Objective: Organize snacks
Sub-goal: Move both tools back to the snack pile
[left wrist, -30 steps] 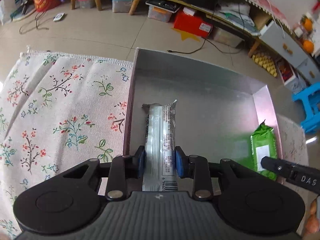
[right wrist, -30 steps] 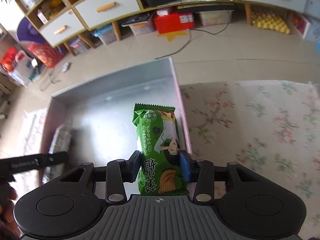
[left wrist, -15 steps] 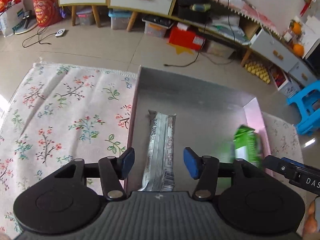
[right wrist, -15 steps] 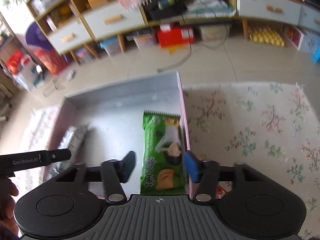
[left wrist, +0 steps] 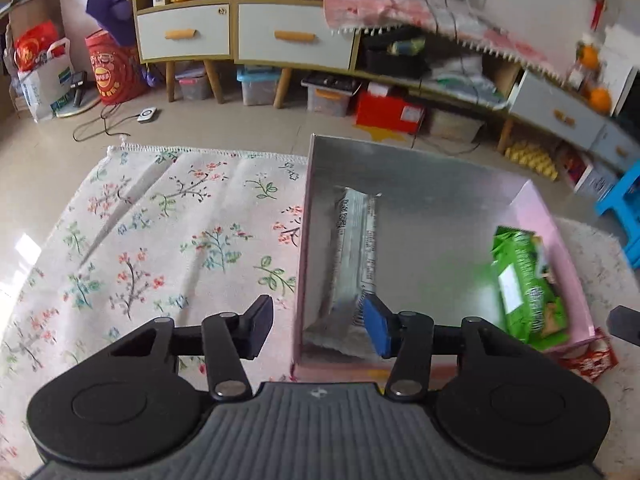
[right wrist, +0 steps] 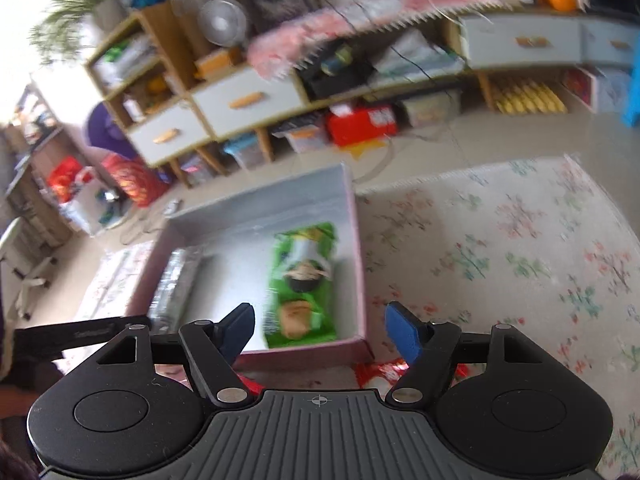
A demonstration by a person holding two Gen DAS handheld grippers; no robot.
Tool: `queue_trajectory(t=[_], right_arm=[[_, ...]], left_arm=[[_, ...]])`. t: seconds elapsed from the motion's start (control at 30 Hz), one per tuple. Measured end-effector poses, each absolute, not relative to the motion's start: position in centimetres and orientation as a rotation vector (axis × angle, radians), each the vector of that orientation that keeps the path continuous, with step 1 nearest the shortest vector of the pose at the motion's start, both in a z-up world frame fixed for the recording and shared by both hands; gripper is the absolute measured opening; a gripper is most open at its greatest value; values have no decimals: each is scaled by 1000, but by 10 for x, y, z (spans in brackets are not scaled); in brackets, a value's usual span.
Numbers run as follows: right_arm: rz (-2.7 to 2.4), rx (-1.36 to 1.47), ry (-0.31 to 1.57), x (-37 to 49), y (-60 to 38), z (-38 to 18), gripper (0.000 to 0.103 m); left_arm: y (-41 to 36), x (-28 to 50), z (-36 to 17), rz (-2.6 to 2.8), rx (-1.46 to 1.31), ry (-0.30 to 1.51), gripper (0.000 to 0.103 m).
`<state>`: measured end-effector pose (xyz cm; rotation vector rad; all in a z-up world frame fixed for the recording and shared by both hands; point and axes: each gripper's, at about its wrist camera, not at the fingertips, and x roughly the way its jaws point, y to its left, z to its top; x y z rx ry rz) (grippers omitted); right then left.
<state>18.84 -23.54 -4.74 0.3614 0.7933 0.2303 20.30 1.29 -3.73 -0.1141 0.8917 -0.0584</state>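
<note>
A pink box with a silver inside point(left wrist: 432, 216) stands on the flowered cloth. A silver snack pack point(left wrist: 356, 256) lies along its left wall and a green snack pack point(left wrist: 528, 280) along its right wall. My left gripper point(left wrist: 320, 328) is open and empty, raised above the box's near left corner. In the right wrist view the box point(right wrist: 356, 240) holds the green pack point(right wrist: 300, 280) and the silver pack point(right wrist: 176, 284). My right gripper point(right wrist: 320, 328) is open and empty, raised above the box's near right corner.
The flowered cloth point(left wrist: 160, 240) spreads left of the box and also to its right point(right wrist: 520, 248). A red snack wrapper point(left wrist: 592, 360) lies at the box's near right corner; it also shows in the right wrist view point(right wrist: 384, 372). Cabinets point(left wrist: 280, 40) and floor clutter lie beyond.
Both grippers opened and let go of their packs, the silver one and the green one, which now lie in the box. Both grippers then lifted up and drew back.
</note>
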Motion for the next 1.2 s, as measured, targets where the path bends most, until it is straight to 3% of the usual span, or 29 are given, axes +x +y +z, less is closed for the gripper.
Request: queue_trajectory(t=[0.1, 0.17, 0.23, 0.3, 0.37, 0.4, 0.43, 0.6, 0.77, 1.03, 1.2], right_arm=[[292, 374, 721, 173, -240, -35, 74], [313, 390, 667, 157, -246, -24, 77], [311, 366, 614, 138, -251, -8, 79], [271, 302, 565, 112, -252, 13, 79], [285, 283, 535, 82, -255, 34, 89], [296, 307, 514, 65, -259, 40, 97], [284, 341, 520, 51, -263, 44, 102], [208, 212, 627, 25, -246, 50, 103], [190, 262, 773, 28, -235, 5, 103], [258, 219, 809, 40, -204, -52, 103], [245, 167, 732, 58, -194, -61, 103]], left_arm=[[22, 183, -31, -92, -179, 833, 49], [27, 165, -19, -99, -204, 779, 56], [33, 144, -4, -84, -208, 732, 71], [37, 119, 14, -56, -212, 691, 75], [39, 89, 31, -39, -214, 663, 86], [39, 72, 36, -23, -210, 655, 103], [39, 61, 38, 6, -218, 674, 103], [36, 37, 30, 36, -199, 723, 103], [39, 35, 9, 64, -180, 779, 103], [34, 47, -20, 89, -69, 807, 103], [34, 60, -33, 30, -83, 829, 103]])
